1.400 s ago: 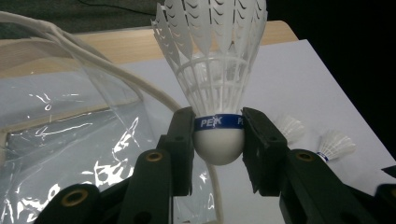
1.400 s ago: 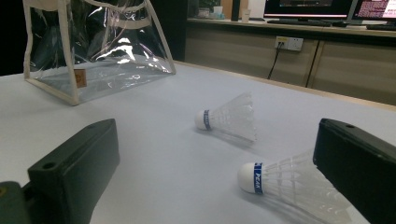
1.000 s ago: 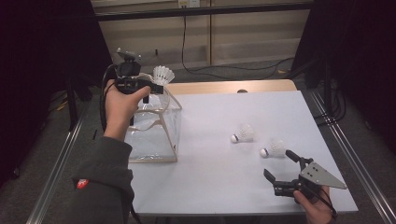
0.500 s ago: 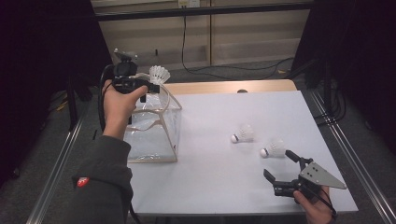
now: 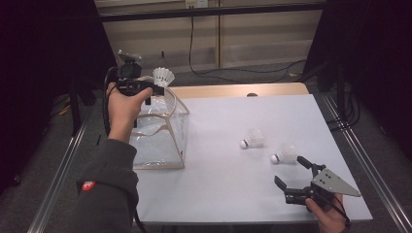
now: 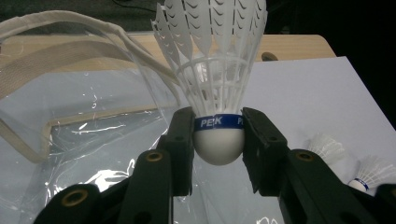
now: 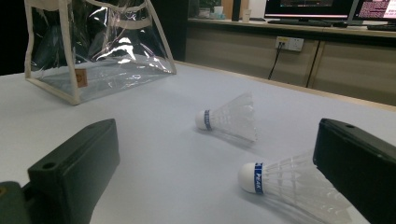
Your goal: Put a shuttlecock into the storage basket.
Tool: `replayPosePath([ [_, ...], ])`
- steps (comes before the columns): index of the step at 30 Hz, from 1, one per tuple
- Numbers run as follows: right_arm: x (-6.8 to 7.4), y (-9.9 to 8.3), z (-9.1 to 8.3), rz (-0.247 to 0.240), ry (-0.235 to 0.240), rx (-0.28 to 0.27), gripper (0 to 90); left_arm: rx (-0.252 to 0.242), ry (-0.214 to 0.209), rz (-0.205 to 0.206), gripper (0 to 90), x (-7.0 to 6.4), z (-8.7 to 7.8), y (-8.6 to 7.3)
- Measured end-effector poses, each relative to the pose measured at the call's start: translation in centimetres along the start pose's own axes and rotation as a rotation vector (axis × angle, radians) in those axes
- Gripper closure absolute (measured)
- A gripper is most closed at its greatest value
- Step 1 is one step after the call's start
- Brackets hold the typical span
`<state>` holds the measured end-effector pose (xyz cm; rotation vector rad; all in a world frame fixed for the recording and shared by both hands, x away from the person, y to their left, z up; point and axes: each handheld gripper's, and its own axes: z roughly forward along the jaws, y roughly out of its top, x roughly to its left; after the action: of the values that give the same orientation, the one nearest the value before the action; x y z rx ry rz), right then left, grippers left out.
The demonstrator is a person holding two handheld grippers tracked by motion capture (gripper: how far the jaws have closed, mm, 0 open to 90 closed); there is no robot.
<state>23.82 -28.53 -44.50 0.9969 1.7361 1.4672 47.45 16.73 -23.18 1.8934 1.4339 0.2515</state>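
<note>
My left gripper (image 5: 154, 88) (image 6: 218, 140) is shut on the cork base of a white shuttlecock (image 5: 163, 76) (image 6: 217, 70) and holds it, feathers up, over the open top of a clear plastic bag (image 5: 158, 131) (image 6: 79, 116) with cream trim. Two more white shuttlecocks lie on their sides on the white table (image 5: 233, 189): one (image 5: 252, 139) (image 7: 229, 119) near the middle, the other (image 5: 285, 154) (image 7: 289, 184) closer to my right gripper (image 5: 291, 171) (image 7: 219, 186). That gripper is open near the table's front right, its jaws wide apart, with the nearer shuttlecock just ahead of it.
The bag (image 7: 93, 51) stands at the table's left edge. A wooden strip (image 5: 238, 90) runs along the table's far side. Cables (image 5: 243, 73) lie on the floor behind, and metal rails (image 5: 359, 160) flank the table.
My left gripper has shifted slightly left and down with the shuttlecock, staying over the bag's opening. The right gripper has not moved.
</note>
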Motion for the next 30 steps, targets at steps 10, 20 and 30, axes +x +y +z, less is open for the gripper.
replayPosePath([
  [10, 0.0, 0.0, -0.1, 0.003, -0.002, 0.003, 0.4, -0.014, 0.018, -0.027, 65.7, 0.7, 0.1, 0.1],
  [20, 0.0, 0.0, 0.0, 0.0, 0.0, 0.0, 0.4, -0.021, 0.046, -0.044, 65.7, 1.6, -0.1, 0.3],
  [30, 0.0, 0.0, 0.0, 0.0, -0.001, 0.0, 0.5, -0.028, 0.059, -0.068, 65.7, 2.2, 0.2, 0.4],
])
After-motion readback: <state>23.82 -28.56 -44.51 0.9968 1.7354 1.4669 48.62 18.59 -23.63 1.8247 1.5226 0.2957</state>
